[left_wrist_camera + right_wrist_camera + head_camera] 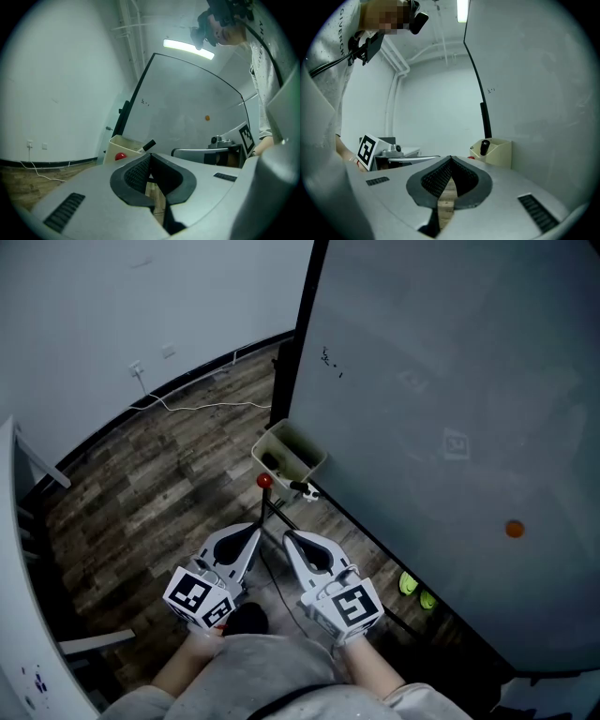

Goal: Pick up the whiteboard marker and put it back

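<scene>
A cream holder box [302, 454] hangs at the whiteboard's [450, 409] lower left edge. A dark marker [272, 463] lies inside it. A white marker with a black cap [302, 488] sticks out beside the box, next to a red ball [265, 481]. My left gripper [257, 523] and right gripper [288, 537] are side by side just short of the box, both shut and holding nothing. In the left gripper view the box [123, 145], the red ball [121, 156] and the capped marker [149, 145] stand beyond the shut left gripper [150, 158]. In the right gripper view a black marker end [484, 147] rises from the box [497, 153] beyond the shut right gripper [450, 159].
The whiteboard carries an orange magnet [514, 530] and stands on a black frame [302, 324]. Two green objects [416, 591] lie on the wooden floor under it. A white cable [202, 407] runs along the floor by the wall. White furniture [28, 615] is at the left.
</scene>
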{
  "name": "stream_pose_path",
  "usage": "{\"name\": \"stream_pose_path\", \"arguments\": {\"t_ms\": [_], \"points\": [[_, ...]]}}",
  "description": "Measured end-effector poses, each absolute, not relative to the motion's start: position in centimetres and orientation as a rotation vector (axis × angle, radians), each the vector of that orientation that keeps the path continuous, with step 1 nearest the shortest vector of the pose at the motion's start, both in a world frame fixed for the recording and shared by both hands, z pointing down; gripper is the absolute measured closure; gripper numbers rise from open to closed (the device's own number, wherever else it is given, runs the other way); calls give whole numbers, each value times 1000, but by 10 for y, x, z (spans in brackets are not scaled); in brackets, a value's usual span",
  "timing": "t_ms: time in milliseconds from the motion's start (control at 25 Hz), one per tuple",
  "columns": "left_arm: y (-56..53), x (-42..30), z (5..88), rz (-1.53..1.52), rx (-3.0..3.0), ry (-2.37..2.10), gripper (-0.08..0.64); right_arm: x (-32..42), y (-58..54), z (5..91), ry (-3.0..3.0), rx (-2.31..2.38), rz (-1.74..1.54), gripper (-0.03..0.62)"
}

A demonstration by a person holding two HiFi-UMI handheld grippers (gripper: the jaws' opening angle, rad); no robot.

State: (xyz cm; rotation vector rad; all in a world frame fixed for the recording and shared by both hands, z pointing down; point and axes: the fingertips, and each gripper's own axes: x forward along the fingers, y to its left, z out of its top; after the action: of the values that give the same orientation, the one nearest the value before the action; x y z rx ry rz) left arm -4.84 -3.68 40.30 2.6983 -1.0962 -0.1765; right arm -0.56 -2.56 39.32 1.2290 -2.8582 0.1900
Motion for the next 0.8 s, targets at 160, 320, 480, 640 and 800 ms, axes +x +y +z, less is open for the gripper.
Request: {"name": "stream_pose_path", "arguments": {"t_ms": [160, 320, 480, 640, 800], "points": [[-16, -46, 403, -174, 2688, -1130, 545, -3, -10, 392, -2873, 1201, 186, 574], [1, -45, 404, -175, 2684, -1165, 545, -4, 5, 394, -2891, 1168, 163, 574], [20, -45, 400, -184, 2683, -1198, 545, -1, 21, 391, -2896, 1166, 148, 574], [40, -43, 399, -186, 2680, -1219, 545, 3, 38, 387, -2902, 1176, 150, 574], [55, -37, 400, -185, 2683, -1226, 545, 9, 51, 385, -2901, 1202, 143, 574]]}}
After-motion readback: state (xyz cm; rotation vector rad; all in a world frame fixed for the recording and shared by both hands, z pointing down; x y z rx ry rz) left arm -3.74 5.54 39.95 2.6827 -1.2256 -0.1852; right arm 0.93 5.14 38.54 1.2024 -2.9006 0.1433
